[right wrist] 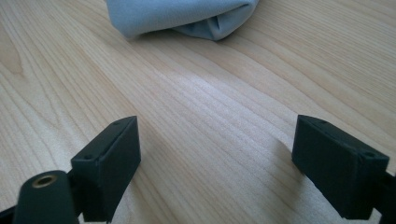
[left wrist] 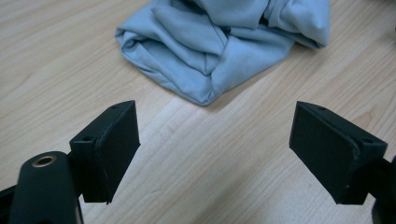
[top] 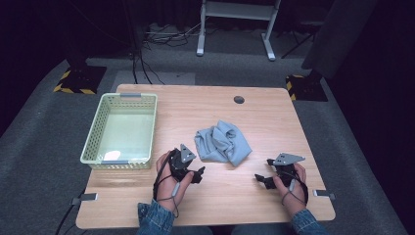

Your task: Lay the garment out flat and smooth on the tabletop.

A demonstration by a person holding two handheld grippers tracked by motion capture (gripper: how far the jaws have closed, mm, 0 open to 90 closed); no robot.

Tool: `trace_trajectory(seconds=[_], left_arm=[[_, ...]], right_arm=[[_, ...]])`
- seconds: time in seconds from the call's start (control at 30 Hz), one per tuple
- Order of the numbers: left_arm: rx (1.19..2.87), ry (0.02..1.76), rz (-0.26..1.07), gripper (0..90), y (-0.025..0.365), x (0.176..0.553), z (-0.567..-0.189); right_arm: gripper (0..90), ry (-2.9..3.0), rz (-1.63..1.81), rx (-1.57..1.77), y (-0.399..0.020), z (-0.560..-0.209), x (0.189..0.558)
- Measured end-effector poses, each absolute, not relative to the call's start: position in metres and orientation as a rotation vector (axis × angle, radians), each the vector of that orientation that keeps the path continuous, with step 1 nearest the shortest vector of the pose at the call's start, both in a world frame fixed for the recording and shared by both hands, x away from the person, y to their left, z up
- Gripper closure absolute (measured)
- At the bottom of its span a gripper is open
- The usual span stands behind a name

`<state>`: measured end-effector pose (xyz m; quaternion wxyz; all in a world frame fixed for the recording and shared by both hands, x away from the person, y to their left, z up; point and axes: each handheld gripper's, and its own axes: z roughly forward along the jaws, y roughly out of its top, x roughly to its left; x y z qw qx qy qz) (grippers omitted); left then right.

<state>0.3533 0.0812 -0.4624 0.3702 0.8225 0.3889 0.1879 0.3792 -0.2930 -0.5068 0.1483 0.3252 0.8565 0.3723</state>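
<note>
- Holding both tongs low over the near part of the bench [top: 274, 105], you have them aimed inward at the crumpled blue-grey cloth [top: 223, 142] that lies a little right of the bench's middle.
- Your left tongs [top: 197, 174] sit just beside the cloth's near-left corner; in the left gripper view the jaws stand wide apart with nothing between them, and the cloth [left wrist: 219, 42] lies bunched just ahead of them.
- Your right tongs [top: 263, 180] rest farther off, near the cloth's right side; in the right gripper view the jaws are likewise spread wide and empty, with one rounded fold of the cloth [right wrist: 187, 16] at the top edge.
- That spread looks like a readiness for gripping: one edge for each hand, I judge, so the heap can be lifted or shaken flat.
- The cloth is folded over on itself in soft ridges, so a clean corner is hard to pick out.
- A pale green slotted basket [top: 95, 129] stands on the left part of the bench, well apart from the cloth, and seems empty; it may be where the cloth is meant to go.
- The bench is light wood with a fine grain and a round cable hole [top: 239, 99] near its far edge.
- Around it lies grey carpet [top: 44, 127], with a white desk frame [top: 235, 29] and loose cables [top: 161, 34] behind in a dim room.
</note>
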Motion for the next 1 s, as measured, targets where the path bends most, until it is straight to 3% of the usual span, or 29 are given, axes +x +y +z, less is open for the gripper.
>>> trace_trajectory(seconds=[1.0], left_arm=[[2.011, 0.988, 0.541, 16.3, 0.072, 0.397, -0.452]], right_arm=[[15.3, 2.471, 1.074, 0.922, -0.293, -0.507, 0.38]])
